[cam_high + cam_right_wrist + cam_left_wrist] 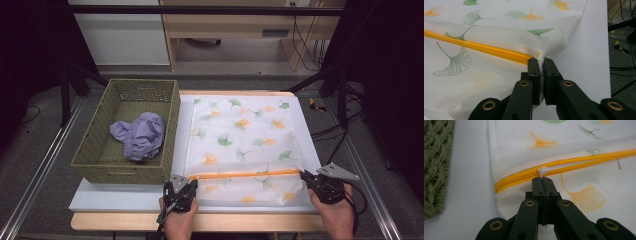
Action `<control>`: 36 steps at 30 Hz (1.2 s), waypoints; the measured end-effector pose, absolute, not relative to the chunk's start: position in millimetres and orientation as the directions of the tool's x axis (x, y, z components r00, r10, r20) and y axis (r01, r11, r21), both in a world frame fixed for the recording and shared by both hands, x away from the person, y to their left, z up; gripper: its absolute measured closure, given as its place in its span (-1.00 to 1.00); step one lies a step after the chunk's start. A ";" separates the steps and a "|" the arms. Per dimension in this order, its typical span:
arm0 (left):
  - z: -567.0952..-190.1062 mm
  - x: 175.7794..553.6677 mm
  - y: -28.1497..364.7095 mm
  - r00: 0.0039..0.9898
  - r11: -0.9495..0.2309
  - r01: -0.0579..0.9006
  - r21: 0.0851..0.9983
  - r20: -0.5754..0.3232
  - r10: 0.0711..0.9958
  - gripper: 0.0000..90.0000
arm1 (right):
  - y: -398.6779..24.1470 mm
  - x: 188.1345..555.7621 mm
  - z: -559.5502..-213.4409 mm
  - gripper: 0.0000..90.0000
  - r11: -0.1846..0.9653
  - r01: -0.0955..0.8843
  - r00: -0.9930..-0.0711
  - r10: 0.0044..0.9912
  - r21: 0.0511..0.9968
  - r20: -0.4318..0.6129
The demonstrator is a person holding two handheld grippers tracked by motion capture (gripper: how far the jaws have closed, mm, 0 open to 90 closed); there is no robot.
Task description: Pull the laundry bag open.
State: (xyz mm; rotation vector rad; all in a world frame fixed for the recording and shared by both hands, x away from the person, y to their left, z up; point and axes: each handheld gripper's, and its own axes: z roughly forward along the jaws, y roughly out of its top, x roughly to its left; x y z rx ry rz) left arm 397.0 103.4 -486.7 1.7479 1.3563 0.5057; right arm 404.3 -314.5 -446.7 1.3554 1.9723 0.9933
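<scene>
**A:** What do your left tongs [543,180] hold, nearest you?

**B:** Your left tongs are pressed together on the small white zipper pull [543,170] at the left end of the orange zipper [584,160]. The slider sits at the closed end, and the teeth part to its right, so the mouth appears open along the rest of its length.

**A:** And your right tongs [541,62]?

**B:** They pinch the white mesh fabric at the zipper's far right end. Judged from the pose, this anchors the white mesh laundry bag printed with green and orange ginkgo leaves [242,135], so that a pull on the slider would tension the track rather than drag the bag.

**A:** Where does the bag lie?

**B:** Flat on the white counter [115,197], zipper edge towards you.

**A:** Beyond it?

**B:** At the left, the olive woven basket [172,125] holds a crumpled lilac garment [140,134], probably placed beside the bag for loading.
</scene>
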 end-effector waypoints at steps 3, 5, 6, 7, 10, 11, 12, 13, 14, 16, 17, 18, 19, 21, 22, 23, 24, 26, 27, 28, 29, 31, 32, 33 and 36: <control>-489.0 397.4 106.2 0.324 -0.049 0.593 0.804 -0.182 0.928 0.99 | -314.9 404.4 -446.7 0.91 0.221 0.536 -0.346 0.938 0.814 -0.027; -489.9 396.8 106.5 0.318 -0.040 0.589 0.807 -0.187 0.929 1.00 | -315.0 404.3 -446.6 0.91 0.222 0.535 -0.348 0.937 0.815 -0.027; -489.8 396.6 107.3 0.320 -0.043 0.590 0.806 -0.184 0.929 0.99 | -315.0 404.2 -446.6 0.91 0.223 0.534 -0.347 0.937 0.815 -0.029; -489.9 396.3 107.9 0.318 -0.040 0.589 0.807 -0.186 0.930 0.99 | -315.0 404.2 -446.7 0.91 0.223 0.534 -0.347 0.938 0.815 -0.030; -490.9 395.6 112.6 0.308 -0.029 0.592 0.806 -0.193 0.932 0.99 | -314.9 404.2 -447.1 0.91 0.222 0.539 -0.345 0.938 0.813 -0.027; -491.2 395.6 113.7 0.306 -0.027 0.593 0.805 -0.195 0.932 0.99 | -314.7 404.3 -447.1 0.91 0.221 0.539 -0.344 0.938 0.813 -0.027; -491.7 395.4 114.6 0.306 -0.024 0.594 0.804 -0.199 0.931 0.99 | -314.6 404.3 -447.0 0.91 0.222 0.539 -0.345 0.938 0.813 -0.028; -492.1 395.1 114.6 0.307 -0.022 0.592 0.806 -0.199 0.931 0.99 | -314.1 404.3 -446.7 0.91 0.222 0.539 -0.345 0.938 0.812 -0.027; -492.6 395.0 114.4 0.307 -0.024 0.591 0.806 -0.197 0.931 0.99 | -314.1 404.3 -446.7 0.91 0.222 0.539 -0.345 0.938 0.812 -0.027; -492.8 394.8 114.4 0.304 -0.027 0.592 0.805 -0.192 0.933 0.99 | -314.4 404.4 -446.9 0.91 0.224 0.538 -0.345 0.938 0.813 -0.030; -492.9 394.7 114.5 0.301 -0.024 0.593 0.805 -0.194 0.934 0.99 | -314.8 404.4 -447.1 0.91 0.221 0.540 -0.345 0.938 0.812 -0.026; -493.0 394.8 115.4 0.301 -0.023 0.595 0.803 -0.196 0.933 0.99 | -314.8 404.4 -447.3 0.91 0.222 0.540 -0.345 0.938 0.812 -0.027; -493.1 394.9 115.8 0.301 -0.023 0.595 0.804 -0.196 0.933 0.99 | -314.6 404.3 -447.2 0.91 0.222 0.540 -0.345 0.938 0.812 -0.027; -493.7 395.1 115.7 0.299 -0.022 0.597 0.802 -0.197 0.934 0.99 | -314.6 404.5 -447.2 0.91 0.221 0.540 -0.345 0.938 0.812 -0.026; -493.8 395.0 115.5 0.298 -0.020 0.597 0.802 -0.198 0.934 0.99 | -314.7 404.6 -447.2 0.91 0.222 0.540 -0.345 0.938 0.812 -0.027; -493.9 394.9 115.3 0.298 -0.020 0.596 0.803 -0.197 0.934 0.99 | -314.9 404.7 -447.2 0.91 0.222 0.541 -0.345 0.938 0.812 -0.026; -494.1 394.8 115.4 0.296 -0.019 0.596 0.803 -0.198 0.935 1.00 | -314.9 404.6 -447.3 0.91 0.222 0.541 -0.345 0.938 0.811 -0.026; -493.6 394.7 116.7 0.292 -0.015 0.597 0.802 -0.200 0.935 0.99 | -314.7 404.5 -447.2 0.91 0.221 0.540 -0.344 0.938 0.812 -0.027; -493.7 394.7 117.2 0.291 -0.010 0.596 0.803 -0.204 0.935 0.99 | -314.5 404.4 -447.2 0.91 0.220 0.541 -0.344 0.939 0.812 -0.025; -493.8 394.7 117.6 0.290 -0.007 0.595 0.804 -0.206 0.935 0.99 | -314.4 404.4 -447.1 0.91 0.220 0.541 -0.343 0.939 0.812 -0.025; -494.1 394.8 118.1 0.289 -0.006 0.596 0.803 -0.207 0.935 0.99 | -314.3 404.1 -447.2 0.91 0.220 0.540 -0.343 0.939 0.813 -0.027; -494.3 394.6 118.5 0.286 -0.005 0.596 0.803 -0.207 0.936 0.99 | -313.6 403.3 -447.2 0.91 0.227 0.536 -0.347 0.937 0.813 -0.033; -494.5 394.6 118.7 0.287 -0.004 0.596 0.803 -0.208 0.935 0.99 | -313.3 403.4 -447.3 0.91 0.227 0.539 -0.346 0.938 0.811 -0.032; -494.7 394.5 118.7 0.286 -0.004 0.596 0.803 -0.208 0.935 0.99 | -313.5 403.8 -447.5 0.91 0.228 0.539 -0.347 0.937 0.811 -0.032; -495.0 394.2 119.0 0.282 -0.014 0.592 0.806 -0.191 0.940 0.99 | -314.2 404.6 -448.0 0.91 0.225 0.541 -0.346 0.938 0.810 -0.029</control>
